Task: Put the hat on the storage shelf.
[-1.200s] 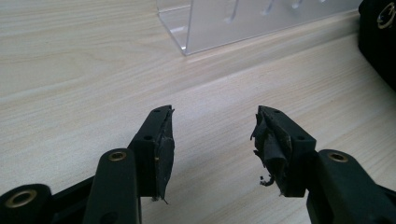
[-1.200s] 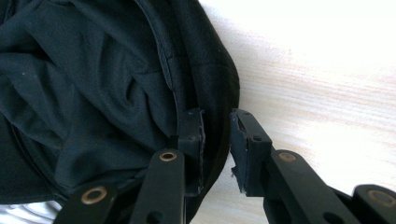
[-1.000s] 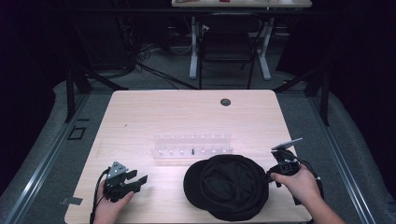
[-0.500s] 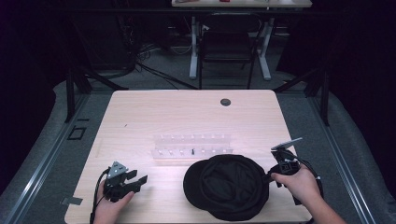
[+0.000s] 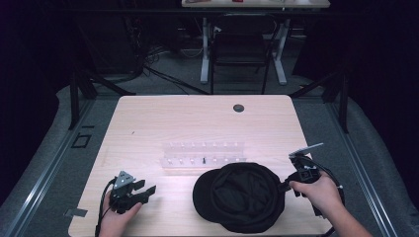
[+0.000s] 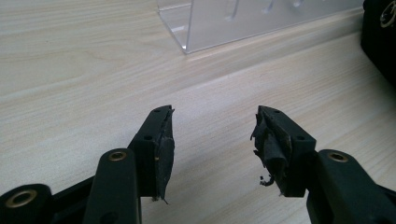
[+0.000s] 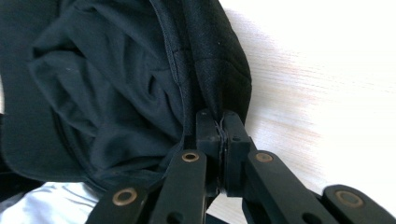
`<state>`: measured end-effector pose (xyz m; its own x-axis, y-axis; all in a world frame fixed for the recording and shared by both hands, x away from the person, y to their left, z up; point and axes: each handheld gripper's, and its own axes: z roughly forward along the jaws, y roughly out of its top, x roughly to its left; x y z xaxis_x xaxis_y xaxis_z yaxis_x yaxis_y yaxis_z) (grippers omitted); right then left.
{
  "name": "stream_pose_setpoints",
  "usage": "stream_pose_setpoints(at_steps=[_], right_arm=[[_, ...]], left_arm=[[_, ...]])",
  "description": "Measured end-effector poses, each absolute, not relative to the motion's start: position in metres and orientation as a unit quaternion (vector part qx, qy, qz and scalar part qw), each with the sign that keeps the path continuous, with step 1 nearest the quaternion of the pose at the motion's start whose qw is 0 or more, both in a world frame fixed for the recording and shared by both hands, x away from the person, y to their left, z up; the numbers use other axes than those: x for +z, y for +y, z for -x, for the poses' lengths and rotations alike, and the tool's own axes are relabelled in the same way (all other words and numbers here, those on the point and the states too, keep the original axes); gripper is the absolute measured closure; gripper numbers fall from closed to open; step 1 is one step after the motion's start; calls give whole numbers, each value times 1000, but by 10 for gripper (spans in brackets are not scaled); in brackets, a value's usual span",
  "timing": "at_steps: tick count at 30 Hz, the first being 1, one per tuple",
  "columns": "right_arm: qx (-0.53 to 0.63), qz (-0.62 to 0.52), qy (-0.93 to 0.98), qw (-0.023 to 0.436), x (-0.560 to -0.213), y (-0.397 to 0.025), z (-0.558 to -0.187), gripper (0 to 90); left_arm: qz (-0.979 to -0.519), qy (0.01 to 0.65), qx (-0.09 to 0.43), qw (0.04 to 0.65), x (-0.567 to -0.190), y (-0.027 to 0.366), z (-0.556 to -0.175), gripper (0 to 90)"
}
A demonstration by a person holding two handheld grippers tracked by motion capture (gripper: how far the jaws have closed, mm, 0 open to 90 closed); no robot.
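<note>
Jaws of right gripper [image 7: 222, 140] pinch soft black cap's [image 5: 242, 195] stitched rim; left gripper [image 6: 212, 140] gapes

One black fabric cap [image 5: 238, 196] lies upside down at the near right of one pale wooden table [image 5: 163, 118]. One clear acrylic rack [image 5: 204, 154] stands just beyond it at the middle. One small dark round grommet [image 5: 238, 107] sits at the far edge. Two black two-jaw grippers are there, the left gripper [image 5: 146, 189] and the right gripper [image 5: 285, 185]
</note>
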<state>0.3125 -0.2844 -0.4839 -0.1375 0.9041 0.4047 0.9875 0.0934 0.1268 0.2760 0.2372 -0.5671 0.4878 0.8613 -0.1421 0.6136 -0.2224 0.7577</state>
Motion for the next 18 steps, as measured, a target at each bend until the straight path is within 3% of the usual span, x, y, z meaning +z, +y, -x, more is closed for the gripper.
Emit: stream_pose_setpoints(at_steps=[18], right_arm=[[-212,636,-731,126,-454,-274,-308,886]], left_arm=[[-767,480,157,396,-567,237,-276,474]])
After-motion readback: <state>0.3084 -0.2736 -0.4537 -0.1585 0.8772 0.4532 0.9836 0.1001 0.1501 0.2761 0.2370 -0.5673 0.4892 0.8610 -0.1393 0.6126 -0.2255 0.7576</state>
